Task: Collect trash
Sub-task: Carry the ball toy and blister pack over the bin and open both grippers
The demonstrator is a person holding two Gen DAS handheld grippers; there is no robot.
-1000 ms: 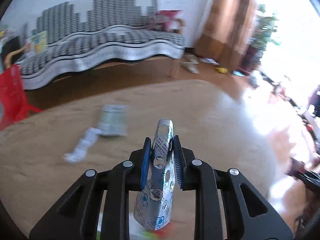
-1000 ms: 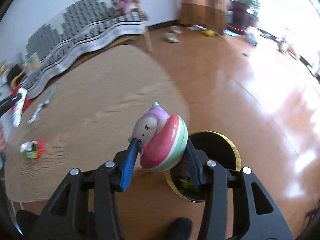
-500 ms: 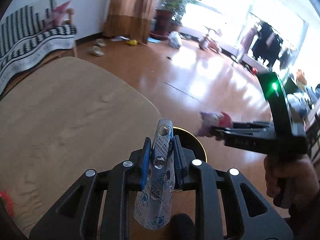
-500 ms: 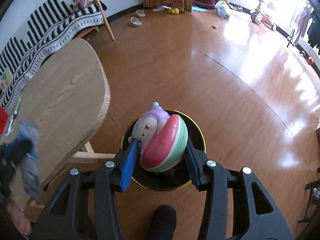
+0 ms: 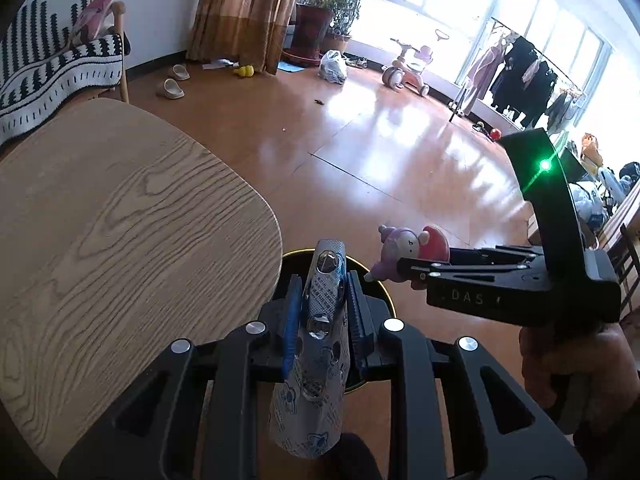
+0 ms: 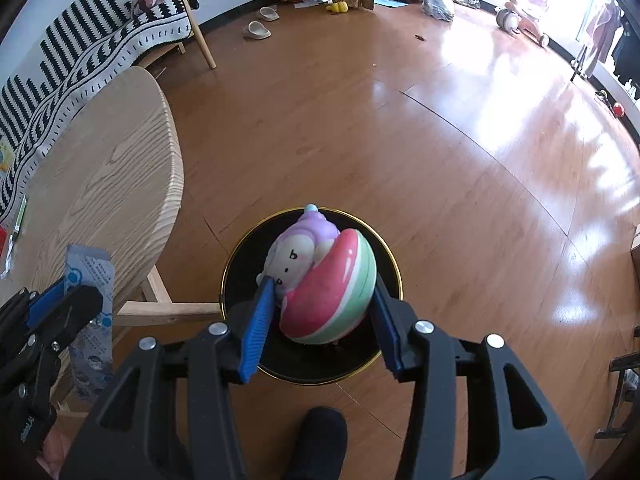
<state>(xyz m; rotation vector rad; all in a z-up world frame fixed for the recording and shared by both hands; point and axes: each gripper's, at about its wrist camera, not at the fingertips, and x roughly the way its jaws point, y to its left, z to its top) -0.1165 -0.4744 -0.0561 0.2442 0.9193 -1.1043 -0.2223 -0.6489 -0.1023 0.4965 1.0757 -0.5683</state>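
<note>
My left gripper (image 5: pixel 322 312) is shut on a silver and blue printed wrapper (image 5: pixel 316 364), held upright above the table's edge and the near rim of a black bin with a gold rim (image 5: pixel 382 294). My right gripper (image 6: pixel 320 316) is shut on a round watermelon toy with a purple figure (image 6: pixel 320 280), held right above the open bin (image 6: pixel 360 364). The toy (image 5: pixel 412 246) and right gripper also show in the left wrist view. The left gripper and wrapper (image 6: pixel 90 280) show at the left of the right wrist view.
A round wooden table (image 5: pixel 120 220) stands left of the bin, its leg frame (image 6: pixel 160 304) beside it. A striped sofa (image 6: pixel 100 48) is behind. A shoe tip (image 6: pixel 316 436) is near the bin. Slippers (image 6: pixel 258 30), a tricycle (image 6: pixel 520 12) and a clothes rack (image 5: pixel 520 72) stand far off.
Both grippers have swung from the table to the bin on the floor, each keeping its load. The right gripper now holds the toy centred over the bin.
</note>
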